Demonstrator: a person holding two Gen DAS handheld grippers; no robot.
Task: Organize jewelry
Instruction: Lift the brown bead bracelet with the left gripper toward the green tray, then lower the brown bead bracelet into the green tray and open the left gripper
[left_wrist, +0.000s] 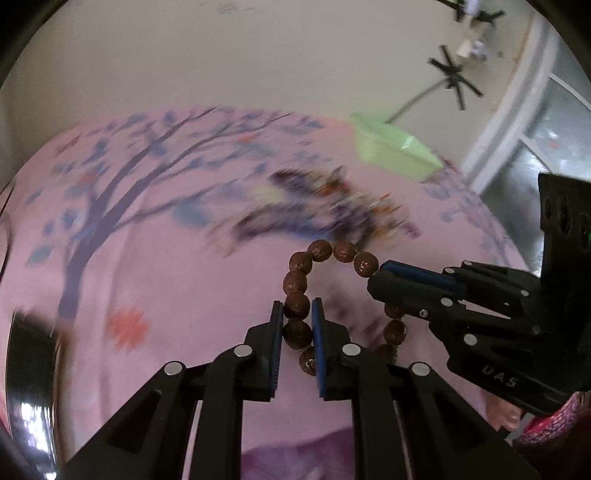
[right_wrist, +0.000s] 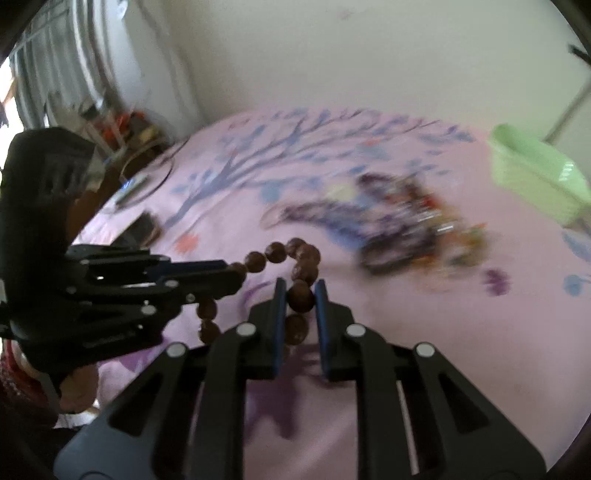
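Both claws pinch the brown bead bracelet (left_wrist: 295, 291) — left claw (left_wrist: 297, 314) nearly closed, right claw (right_wrist: 301, 295) likewise. Both tilt downward over the pink sheet (left_wrist: 166, 266) — the jewelry pile (left_wrist: 325, 206) lies at one o'clock.

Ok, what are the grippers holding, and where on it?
Both hold the brown bead bracelet: left gripper pinches beads on one side, right gripper the opposite side.

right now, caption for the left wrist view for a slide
Both tongs, left and right, pinch a brown bead bracelet above the pink bedsheet.
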